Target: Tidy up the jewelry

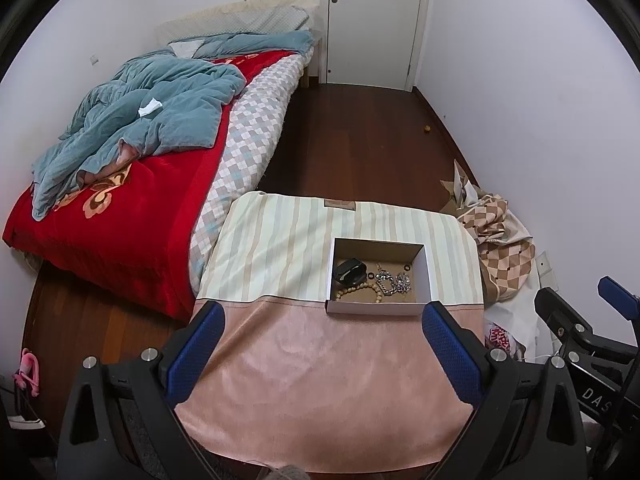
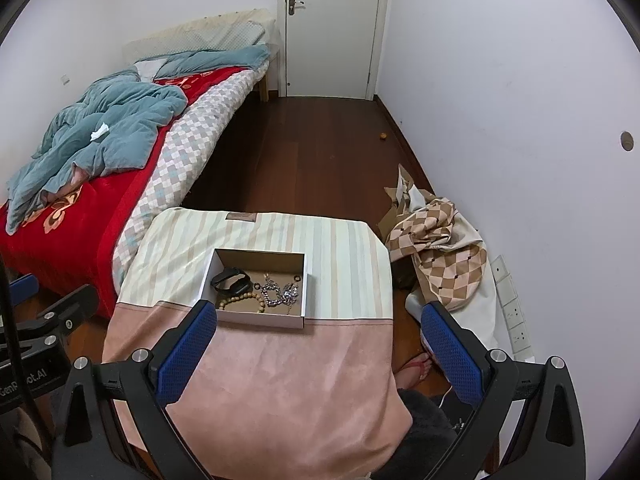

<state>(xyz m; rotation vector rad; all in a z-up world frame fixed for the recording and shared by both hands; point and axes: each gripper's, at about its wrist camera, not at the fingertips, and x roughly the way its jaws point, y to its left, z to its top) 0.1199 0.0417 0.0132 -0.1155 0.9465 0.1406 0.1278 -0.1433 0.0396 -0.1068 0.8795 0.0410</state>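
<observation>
Left gripper [image 1: 324, 320], right gripper [image 2: 320, 318]: black frames, blue mesh-textured finger pads [image 1: 450, 356], silver screws [image 2: 142, 355]. White partial lettering "DAS", "GenR..ot.AI". Bare foot [image 2: 416, 368], red sandal.

Home bedroom: unmade bed [image 1: 132, 152], door [image 1: 376, 20].

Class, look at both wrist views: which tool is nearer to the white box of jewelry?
Probably the right tool: its left fingertip overlaps the white box's near corner. The left tool sits slightly back, the box by its right fingertip. Both are open.

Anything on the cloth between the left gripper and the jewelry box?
Nothing: in the left wrist view only bare pink cloth lies between the open left gripper and the box.
</observation>
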